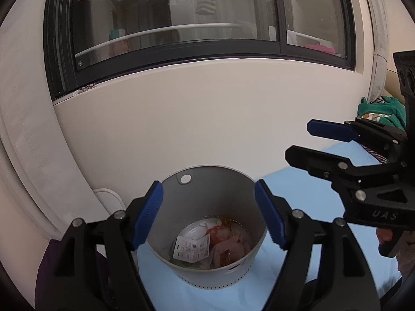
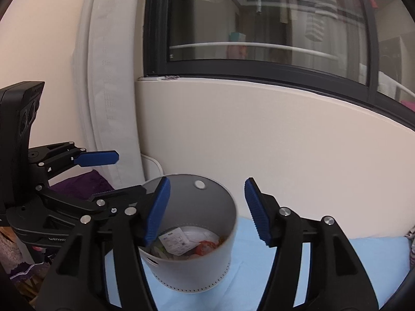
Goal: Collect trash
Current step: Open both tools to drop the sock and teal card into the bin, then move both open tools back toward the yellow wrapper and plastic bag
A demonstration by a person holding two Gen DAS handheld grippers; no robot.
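A grey round bin (image 1: 233, 264) stands on a light blue cloth (image 1: 290, 267) by the wall. Inside lie a white label (image 1: 192, 248), red and pink wrappers (image 1: 223, 235) and other scraps. My left gripper (image 1: 208, 216) is open and empty, above the bin's mouth. My right gripper shows in the left wrist view (image 1: 298, 140) at the right, open and empty. In the right wrist view the right gripper (image 2: 207, 211) is open over the bin (image 2: 207, 267), and the left gripper (image 2: 122, 173) is at the left, open.
A dark-framed window (image 1: 181, 26) sits above a cream wall (image 1: 194, 116). A green cloth (image 1: 381, 108) lies at the far right. A purple cloth (image 2: 80, 184) lies at the left of the bin. A white curtain (image 2: 109, 77) hangs at the left.
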